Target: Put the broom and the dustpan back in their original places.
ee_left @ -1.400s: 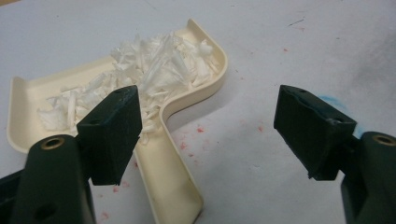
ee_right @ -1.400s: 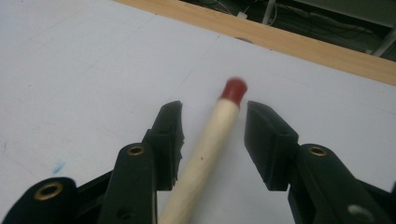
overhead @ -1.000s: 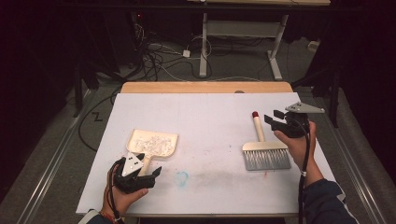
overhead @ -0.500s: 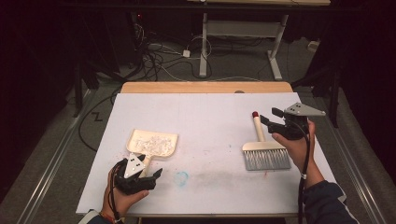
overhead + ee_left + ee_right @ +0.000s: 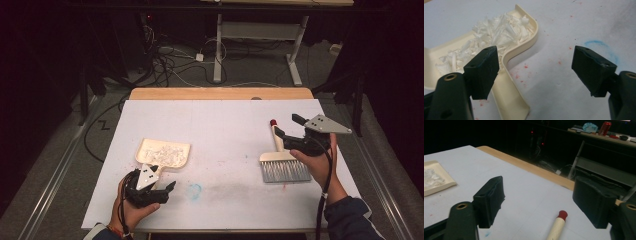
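Right gripper [image 5: 288, 126] hovers level above the brush [image 5: 281, 161] handle, its jaws just opened wide, nothing between them. The brush lies flat, well right of the dustpan [image 5: 163, 153]. Left gripper [image 5: 165, 189] sits low just beside the dustpan handle, gaping, empty. Inside the dustpan: white shreds [image 5: 496, 31].

Left gripper [image 5: 167, 187] low, jaws wide apart, right gripper [image 5: 289, 126] raised, jaws just opening

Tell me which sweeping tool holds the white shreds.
The cream dustpan near the left tongs; the brush by the right tongs carries nothing.
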Demonstrator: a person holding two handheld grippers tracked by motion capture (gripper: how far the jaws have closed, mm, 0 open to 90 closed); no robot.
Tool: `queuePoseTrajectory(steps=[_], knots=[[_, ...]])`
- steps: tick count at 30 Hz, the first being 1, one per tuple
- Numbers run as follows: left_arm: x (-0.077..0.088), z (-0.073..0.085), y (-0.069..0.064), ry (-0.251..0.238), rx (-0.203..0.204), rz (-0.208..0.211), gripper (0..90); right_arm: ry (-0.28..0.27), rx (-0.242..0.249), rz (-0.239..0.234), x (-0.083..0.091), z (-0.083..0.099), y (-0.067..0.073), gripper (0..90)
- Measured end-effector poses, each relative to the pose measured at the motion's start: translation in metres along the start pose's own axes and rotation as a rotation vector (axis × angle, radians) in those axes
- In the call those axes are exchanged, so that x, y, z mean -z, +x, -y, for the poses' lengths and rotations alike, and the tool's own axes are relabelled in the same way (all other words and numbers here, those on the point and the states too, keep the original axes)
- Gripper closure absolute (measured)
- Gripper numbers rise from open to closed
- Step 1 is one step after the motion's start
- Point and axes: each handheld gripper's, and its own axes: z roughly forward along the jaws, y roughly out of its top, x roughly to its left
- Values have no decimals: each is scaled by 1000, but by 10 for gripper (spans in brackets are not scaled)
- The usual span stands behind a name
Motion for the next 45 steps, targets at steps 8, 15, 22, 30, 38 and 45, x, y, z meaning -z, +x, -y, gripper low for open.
queuePoseTrajectory(steps=[8,15,22,30,38,45], knots=[[-1,0,-1,10,-8,-7,216,12,22,10,1,-7,17,230],[2,1,-1,-4,-14,-8,210,26,47,-7,9,-11,24,217],[3,2,-3,-15,-37,-1,208,35,81,-7,19,-9,30,213],[9,1,-5,-48,-35,-23,208,30,124,-16,32,-2,36,209],[13,1,-7,-69,-47,-31,211,34,132,-19,45,9,37,210],[12,1,-7,-60,-59,-32,210,37,124,-20,55,18,35,215]])
